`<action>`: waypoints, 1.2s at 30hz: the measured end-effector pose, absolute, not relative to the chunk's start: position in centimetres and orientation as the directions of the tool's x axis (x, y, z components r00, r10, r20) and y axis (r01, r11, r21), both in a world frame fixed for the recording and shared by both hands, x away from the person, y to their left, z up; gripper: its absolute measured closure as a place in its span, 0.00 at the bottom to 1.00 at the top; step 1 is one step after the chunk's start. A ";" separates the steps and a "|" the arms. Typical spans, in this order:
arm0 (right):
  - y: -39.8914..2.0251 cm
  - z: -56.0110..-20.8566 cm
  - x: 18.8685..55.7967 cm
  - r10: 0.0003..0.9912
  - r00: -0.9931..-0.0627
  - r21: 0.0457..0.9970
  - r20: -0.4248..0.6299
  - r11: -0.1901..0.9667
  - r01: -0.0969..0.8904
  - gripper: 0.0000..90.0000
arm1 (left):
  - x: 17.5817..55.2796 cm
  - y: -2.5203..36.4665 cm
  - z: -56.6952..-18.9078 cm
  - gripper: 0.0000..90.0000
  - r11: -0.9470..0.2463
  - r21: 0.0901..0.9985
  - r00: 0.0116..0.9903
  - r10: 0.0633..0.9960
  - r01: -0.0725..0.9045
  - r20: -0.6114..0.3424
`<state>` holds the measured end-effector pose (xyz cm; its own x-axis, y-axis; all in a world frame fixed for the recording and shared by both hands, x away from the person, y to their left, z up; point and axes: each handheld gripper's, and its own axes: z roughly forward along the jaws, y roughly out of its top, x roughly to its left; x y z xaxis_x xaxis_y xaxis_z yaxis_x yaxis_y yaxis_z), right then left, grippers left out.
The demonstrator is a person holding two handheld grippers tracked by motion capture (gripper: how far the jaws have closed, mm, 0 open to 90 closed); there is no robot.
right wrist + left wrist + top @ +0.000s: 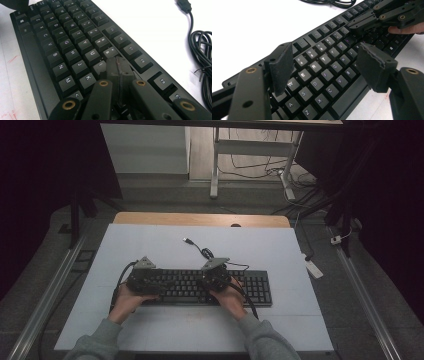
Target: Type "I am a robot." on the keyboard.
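A black keyboard (255, 287) lies across the middle of the white table top (150, 245). My left gripper (156, 283) hovers over its left half. In the left gripper view it (325, 63) stands open above the keyboard (322, 85), with the letter keys W, E, R, T between its pads (282, 67) and nothing gripped. My right gripper (205, 283) is over the middle of the board. In the right gripper view its jaws (118, 65) are pressed together, and their tip is down on the keys beside the I key of the keyboard (62, 50). That shut tip (359, 23) is also in the left gripper view.
The keyboard's black cable (205, 252) coils on the table behind it and ends in a loose USB plug (188, 241); the coil (202, 52) lies right of the board. Table edges drop off at left and right. A white remote-like object (313, 268) lies on the floor at right.
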<state>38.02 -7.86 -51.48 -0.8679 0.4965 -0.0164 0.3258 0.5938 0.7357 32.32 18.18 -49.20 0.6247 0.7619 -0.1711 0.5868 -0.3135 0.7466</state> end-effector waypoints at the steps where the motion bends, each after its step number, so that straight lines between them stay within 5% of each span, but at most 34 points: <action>1: -7.8 -51.5 38.0 0.497 -0.868 0.733 -0.017 0.596 0.327 0.99 | 32.3 18.2 -49.2 0.33 -0.314 0.746 0.625 0.762 0.587 -0.171; 17: -10.3 -49.6 36.8 0.518 -0.855 0.797 0.001 0.516 0.314 0.99 | 32.3 18.5 -49.2 0.33 -0.307 0.749 0.618 0.768 0.587 -0.170; 29: -14.9 -49.2 34.9 0.544 -0.839 0.815 -0.007 0.489 0.310 0.71 | 32.3 18.5 -49.1 0.34 -0.308 0.752 0.621 0.766 0.582 -0.167; 36: -17.0 -49.3 33.9 0.556 -0.831 0.817 -0.010 0.483 0.314 0.66 | 32.3 18.6 -49.1 0.34 -0.302 0.757 0.617 0.769 0.580 -0.166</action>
